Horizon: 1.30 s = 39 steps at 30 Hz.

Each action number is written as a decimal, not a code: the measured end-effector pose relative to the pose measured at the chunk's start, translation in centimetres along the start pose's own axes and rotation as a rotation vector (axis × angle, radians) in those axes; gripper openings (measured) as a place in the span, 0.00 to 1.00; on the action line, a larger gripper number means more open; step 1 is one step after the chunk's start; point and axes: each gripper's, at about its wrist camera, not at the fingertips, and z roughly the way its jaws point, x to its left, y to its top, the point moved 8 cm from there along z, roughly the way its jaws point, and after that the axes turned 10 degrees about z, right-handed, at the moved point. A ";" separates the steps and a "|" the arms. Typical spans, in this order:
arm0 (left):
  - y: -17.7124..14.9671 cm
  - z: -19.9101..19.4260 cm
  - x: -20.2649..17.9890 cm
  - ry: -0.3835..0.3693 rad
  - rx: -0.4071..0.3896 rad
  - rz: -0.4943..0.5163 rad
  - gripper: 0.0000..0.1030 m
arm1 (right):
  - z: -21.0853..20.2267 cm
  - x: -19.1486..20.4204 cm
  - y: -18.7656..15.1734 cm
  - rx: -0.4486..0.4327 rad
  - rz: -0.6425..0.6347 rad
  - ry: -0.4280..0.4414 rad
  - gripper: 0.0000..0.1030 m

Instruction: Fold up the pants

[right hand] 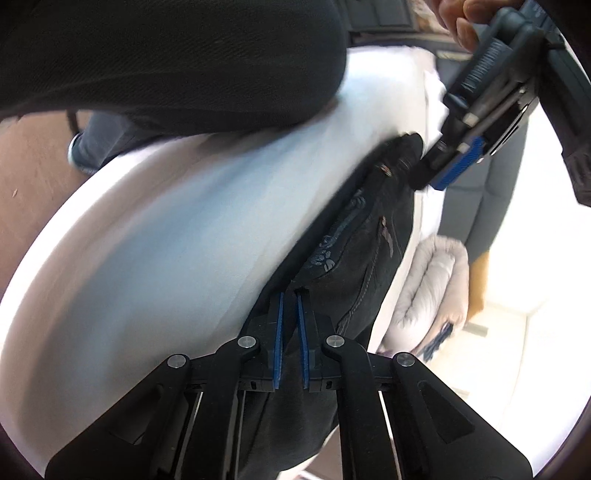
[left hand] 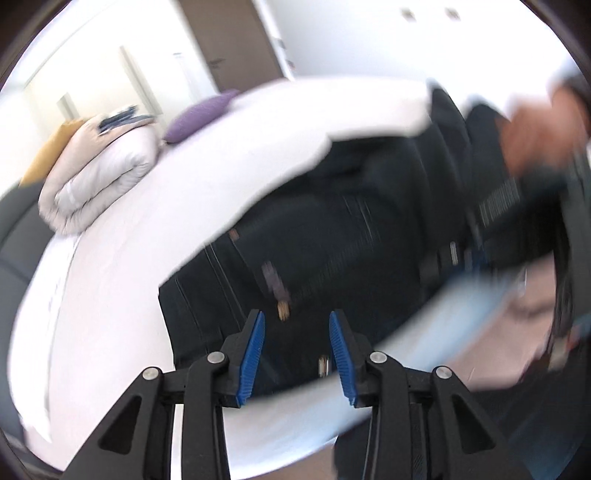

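Dark pants (left hand: 332, 229) lie stretched across the white bed sheet (left hand: 122, 280). My left gripper (left hand: 296, 318) hovers over one end of them, blue pads well apart and nothing between them. In the right wrist view, my right gripper (right hand: 290, 295) has its blue pads nearly together, pinching an edge of the pants (right hand: 354, 251) near an embroidered pocket. The left gripper (right hand: 448, 168) shows at the far end of the pants, held by a hand (right hand: 458, 18). The left view is blurred, with the right gripper (left hand: 509, 206) dim at its right edge.
A folded pale duvet (left hand: 96, 173) sits on the bed beside a purple pillow (left hand: 199, 118) and a yellow pillow (left hand: 51, 151). The person's dark clothing (right hand: 166, 55) fills the top of the right view. Brown floor (right hand: 29, 166) shows past the bed's edge.
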 end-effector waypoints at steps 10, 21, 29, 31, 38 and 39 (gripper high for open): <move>-0.8 9.4 -0.5 -0.090 0.192 -0.250 0.39 | -1.9 -6.1 -2.3 0.023 0.842 0.040 0.75; -0.5 10.9 0.4 -0.080 0.240 -0.346 0.39 | -7.8 -8.4 -38.6 -0.222 2.539 0.105 0.85; -1.6 11.2 1.5 -0.109 0.248 -0.380 0.38 | -5.0 -10.3 -50.0 -0.060 2.315 0.062 0.78; -1.5 11.3 1.5 -0.106 0.257 -0.379 0.39 | -3.3 -11.0 -50.1 -0.016 2.257 0.115 0.77; -1.0 11.8 1.5 -0.098 0.273 -0.380 0.39 | 6.7 -10.5 -51.6 0.136 2.144 0.333 0.62; -0.6 11.7 1.1 -0.095 0.274 -0.379 0.39 | 7.0 -9.1 -52.2 0.139 2.146 0.351 0.52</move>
